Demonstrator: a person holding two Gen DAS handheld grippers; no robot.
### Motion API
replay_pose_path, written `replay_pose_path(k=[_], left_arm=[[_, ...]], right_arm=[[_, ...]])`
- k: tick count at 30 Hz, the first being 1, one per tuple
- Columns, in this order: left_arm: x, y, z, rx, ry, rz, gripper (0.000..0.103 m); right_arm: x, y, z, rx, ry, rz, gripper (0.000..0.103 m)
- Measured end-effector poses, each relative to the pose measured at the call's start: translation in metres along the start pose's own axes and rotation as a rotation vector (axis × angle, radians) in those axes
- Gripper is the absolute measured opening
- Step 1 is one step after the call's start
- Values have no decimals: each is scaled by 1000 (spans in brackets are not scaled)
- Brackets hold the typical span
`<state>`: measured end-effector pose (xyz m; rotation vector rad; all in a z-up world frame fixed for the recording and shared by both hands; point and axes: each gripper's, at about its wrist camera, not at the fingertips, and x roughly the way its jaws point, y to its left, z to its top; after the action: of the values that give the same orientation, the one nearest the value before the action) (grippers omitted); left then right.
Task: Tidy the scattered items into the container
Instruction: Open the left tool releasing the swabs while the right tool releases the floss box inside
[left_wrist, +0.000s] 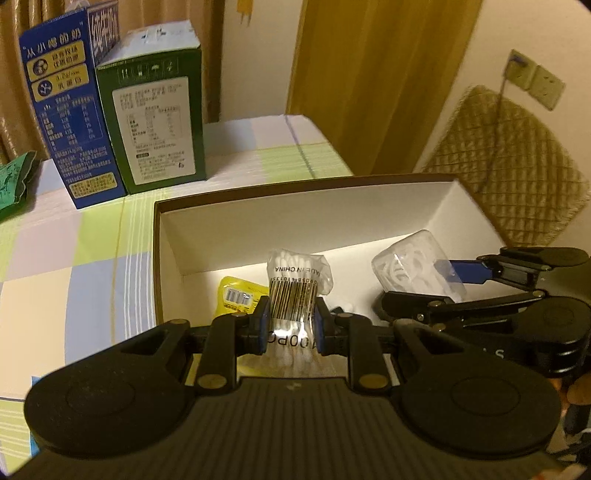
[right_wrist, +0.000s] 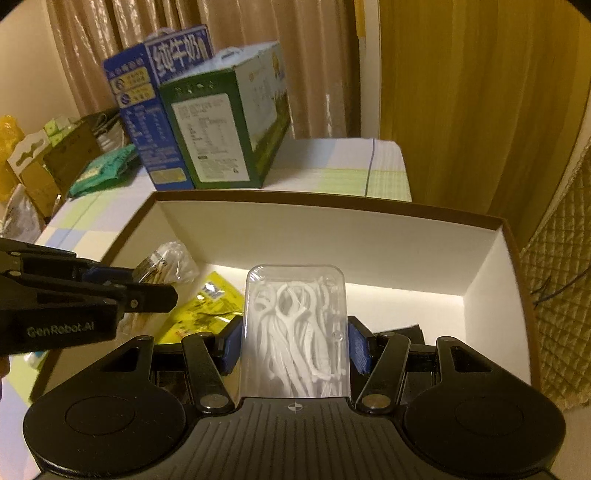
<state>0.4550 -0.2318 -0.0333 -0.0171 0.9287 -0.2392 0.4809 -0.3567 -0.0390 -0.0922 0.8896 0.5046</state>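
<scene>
A brown-rimmed box with white walls (left_wrist: 295, 225) (right_wrist: 332, 236) stands on the checked tablecloth. My left gripper (left_wrist: 291, 325) is shut on a clear bag of cotton swabs (left_wrist: 295, 291) and holds it over the box; the bag also shows in the right wrist view (right_wrist: 166, 262). My right gripper (right_wrist: 295, 343) is shut on a clear case of white floss picks (right_wrist: 295, 332), also over the box, to the right of the left gripper (right_wrist: 147, 291). The case shows in the left wrist view (left_wrist: 417, 266). A yellow packet (left_wrist: 236, 295) (right_wrist: 207, 302) lies on the box floor.
A blue milk carton (left_wrist: 70, 110) (right_wrist: 147, 110) and a green carton (left_wrist: 159, 110) (right_wrist: 221, 122) stand behind the box. A green pouch (left_wrist: 14, 181) (right_wrist: 103, 170) lies at the left. A dark item (right_wrist: 402, 332) lies in the box. A quilted cushion (left_wrist: 509, 166) is at right.
</scene>
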Motion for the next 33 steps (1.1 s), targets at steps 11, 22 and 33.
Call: replay_pose_path(k=[11, 22, 33], left_arm=[[52, 9, 20, -38, 54, 41, 19], [74, 12, 26, -12, 76, 62, 23], [74, 16, 28, 2, 70, 74, 24]], right_arm=[[38, -11, 18, 35, 49, -1, 55], [55, -17, 24, 42, 60, 4, 55], [66, -17, 28, 57, 67, 15, 55]])
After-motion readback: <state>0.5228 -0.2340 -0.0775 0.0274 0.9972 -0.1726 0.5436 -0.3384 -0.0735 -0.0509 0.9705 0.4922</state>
